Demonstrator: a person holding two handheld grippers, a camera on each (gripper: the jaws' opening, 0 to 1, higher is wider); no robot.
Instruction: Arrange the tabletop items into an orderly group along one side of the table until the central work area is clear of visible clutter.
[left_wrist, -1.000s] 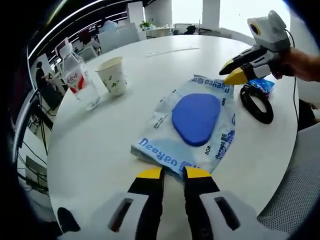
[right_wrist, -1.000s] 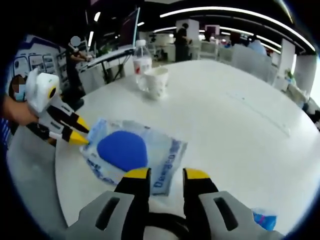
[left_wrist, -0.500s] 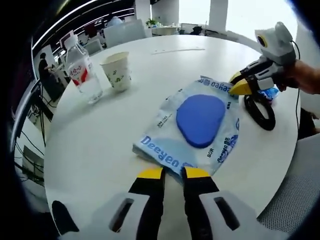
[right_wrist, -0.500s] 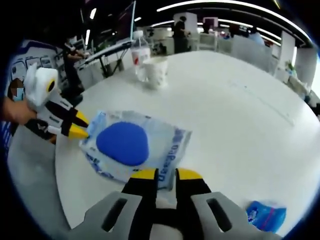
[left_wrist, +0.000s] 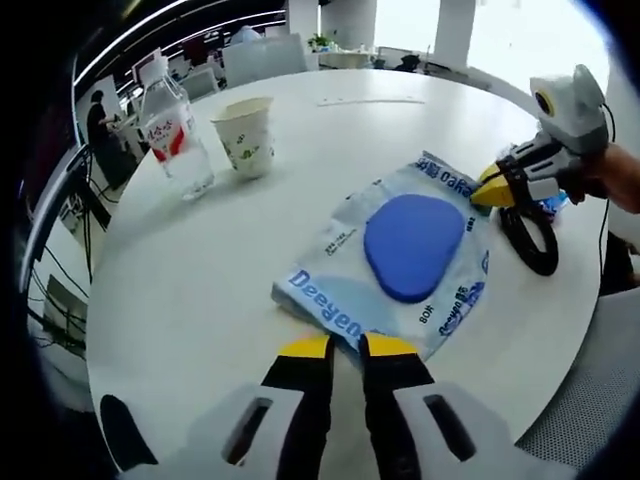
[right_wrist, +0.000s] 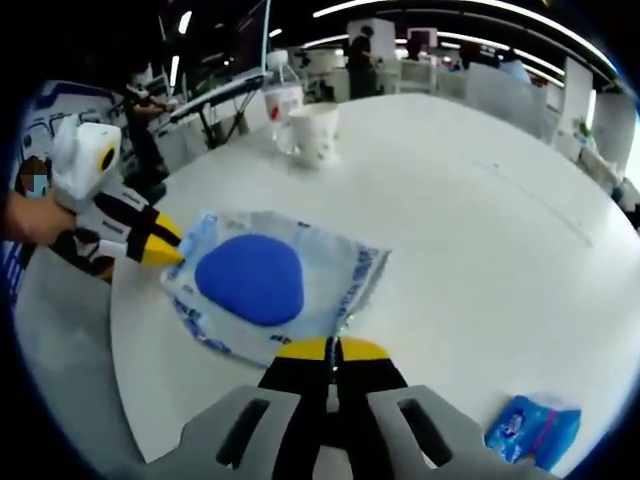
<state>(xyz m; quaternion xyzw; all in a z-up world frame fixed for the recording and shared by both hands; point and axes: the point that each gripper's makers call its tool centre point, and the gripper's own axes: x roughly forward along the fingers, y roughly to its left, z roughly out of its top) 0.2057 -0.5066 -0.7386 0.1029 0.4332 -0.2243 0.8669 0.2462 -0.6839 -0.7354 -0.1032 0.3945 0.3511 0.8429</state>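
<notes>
A clear packet printed "Deeyea" with a blue pad inside (left_wrist: 415, 245) lies flat on the white round table (left_wrist: 190, 280). My left gripper (left_wrist: 335, 346) is at its near edge, jaws nearly together with the packet's rim between them. In the right gripper view the left gripper (right_wrist: 165, 255) pinches the packet (right_wrist: 250, 280) at its left corner. My right gripper (right_wrist: 335, 348) is shut on the opposite edge, jaws pressed together. In the left gripper view the right gripper (left_wrist: 492, 193) touches the packet's far right corner.
A water bottle (left_wrist: 175, 125) and a paper cup (left_wrist: 247, 137) stand together at the far left of the table. A black cable coil (left_wrist: 530, 240) lies beside the right gripper. A small blue pouch (right_wrist: 535, 430) lies near the table's edge. A person's hand (left_wrist: 610, 175) holds the right gripper.
The right gripper's jaws have closed from open onto the packet's edge. The left gripper keeps its place at the other edge. Both cameras have shifted slightly.
</notes>
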